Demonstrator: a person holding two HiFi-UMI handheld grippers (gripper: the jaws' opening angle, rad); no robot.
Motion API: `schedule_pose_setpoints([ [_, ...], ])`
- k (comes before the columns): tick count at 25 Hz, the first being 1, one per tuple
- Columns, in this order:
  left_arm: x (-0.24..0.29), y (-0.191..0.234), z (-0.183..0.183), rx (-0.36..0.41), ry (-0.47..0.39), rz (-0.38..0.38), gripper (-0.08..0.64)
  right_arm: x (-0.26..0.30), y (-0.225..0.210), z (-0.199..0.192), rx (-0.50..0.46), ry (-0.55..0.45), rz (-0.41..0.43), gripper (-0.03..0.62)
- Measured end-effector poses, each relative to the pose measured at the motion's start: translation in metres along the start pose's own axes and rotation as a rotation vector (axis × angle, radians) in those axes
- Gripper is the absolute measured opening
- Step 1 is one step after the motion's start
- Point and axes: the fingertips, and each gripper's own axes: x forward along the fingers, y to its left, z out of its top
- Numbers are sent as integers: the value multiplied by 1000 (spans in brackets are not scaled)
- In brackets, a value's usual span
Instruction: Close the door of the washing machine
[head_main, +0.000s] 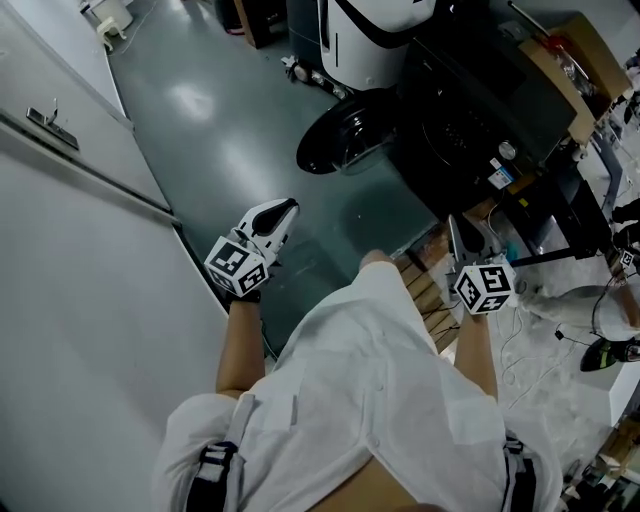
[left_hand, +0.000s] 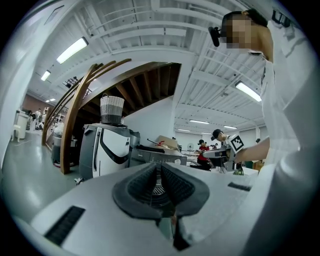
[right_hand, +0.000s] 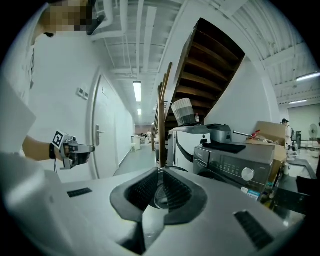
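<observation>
The dark front-loading washing machine (head_main: 470, 120) stands at the upper right of the head view, its round black door (head_main: 338, 135) swung open to the left over the green floor. My left gripper (head_main: 283, 210) is held well short of the door, jaws shut and empty. My right gripper (head_main: 463, 232) sits close to the machine's lower front corner, also shut on nothing. In the right gripper view the machine's control panel (right_hand: 235, 167) is at the right, and the glassy door (right_hand: 160, 196) shows through the slit of the right gripper (right_hand: 161, 177). The left gripper (left_hand: 159, 172) looks toward the machine (left_hand: 157, 156).
A white appliance (head_main: 370, 40) stands next to the washer at the back. A white wall with a handled door (head_main: 80, 180) runs along the left. A wooden pallet (head_main: 425, 285), cables (head_main: 560, 310) and a cardboard box (head_main: 575, 60) crowd the right. A wooden staircase (right_hand: 210, 65) rises overhead.
</observation>
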Motion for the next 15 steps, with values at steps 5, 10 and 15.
schedule_pose_setpoints([
  [5, 27, 24, 1, 48, 49, -30, 25, 31, -2, 1, -25, 18, 43, 34],
  [10, 65, 61, 4, 76, 82, -39, 25, 79, -13, 1, -67, 49, 82, 35],
  [15, 114, 111, -2, 72, 123, -45, 43, 141, -27, -3, -103, 87, 128, 107],
])
